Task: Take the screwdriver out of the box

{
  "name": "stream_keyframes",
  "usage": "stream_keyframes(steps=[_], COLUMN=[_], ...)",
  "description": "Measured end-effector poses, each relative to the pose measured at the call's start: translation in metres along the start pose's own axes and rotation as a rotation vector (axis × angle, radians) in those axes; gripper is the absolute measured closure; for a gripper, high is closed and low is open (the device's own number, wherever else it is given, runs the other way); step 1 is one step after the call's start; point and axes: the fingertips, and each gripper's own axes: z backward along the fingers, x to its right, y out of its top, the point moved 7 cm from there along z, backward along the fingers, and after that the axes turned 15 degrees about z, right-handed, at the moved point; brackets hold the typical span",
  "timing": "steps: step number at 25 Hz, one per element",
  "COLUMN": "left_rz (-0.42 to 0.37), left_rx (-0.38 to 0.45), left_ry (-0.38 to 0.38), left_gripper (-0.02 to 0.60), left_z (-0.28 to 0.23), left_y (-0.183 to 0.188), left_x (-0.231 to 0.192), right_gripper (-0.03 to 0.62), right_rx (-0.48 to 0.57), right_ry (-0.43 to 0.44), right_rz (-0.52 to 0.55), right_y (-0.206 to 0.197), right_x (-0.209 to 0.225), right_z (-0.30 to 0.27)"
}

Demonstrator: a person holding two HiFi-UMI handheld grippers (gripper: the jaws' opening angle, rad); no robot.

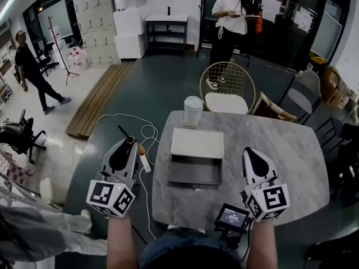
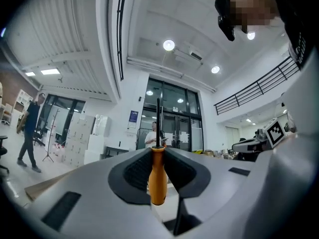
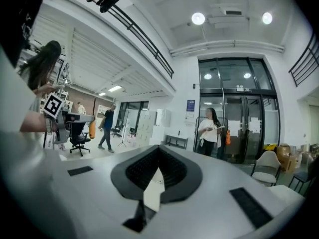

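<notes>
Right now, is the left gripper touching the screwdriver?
Touching. In the left gripper view, the left gripper clamps the screwdriver by its orange handle.

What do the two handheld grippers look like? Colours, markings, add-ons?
Both the left gripper and right gripper are pale grey shells tapering to a point, with black ribbed pads lining the fingers. Each carries a white cube printed with black square markers at the rear. A small screen sits by the right one. No sleeves show.

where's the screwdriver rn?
The screwdriver is clamped in the left gripper by its orange handle; in the head view it's at the left, off the table edge, left of the open box.
</notes>
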Motion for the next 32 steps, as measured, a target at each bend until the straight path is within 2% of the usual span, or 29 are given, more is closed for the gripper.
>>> stream_keyframes(steps=[6, 13, 20, 32], left_rz=[-0.040, -0.094, -0.105, -0.114], left_rx=[0.040, 0.027, 0.015, -0.004], left_ry=[-0.023, -0.068, -0.084, -0.093], left_gripper=[0.499, 0.500, 0.500, 0.499], left_z=[-0.015, -0.026, -0.032, -0.037], left_y=[0.007, 0.004, -0.002, -0.003], left_x=[0.036, 0.066, 0.078, 0.070], right_gripper=[0.569, 0.569, 0.569, 0.569], right_rx=[0.040, 0.104, 0.088, 0.070], right_ry=[-0.004, 0.001, 0.003, -0.007], right_rz=[0.019, 0.008, 0.028, 0.016], right_y=[0.004, 0.007, 0.003, -0.001], right_x=[0.016, 0.021, 0.026, 0.021], right_z=[0.009, 0.012, 0.016, 0.009])
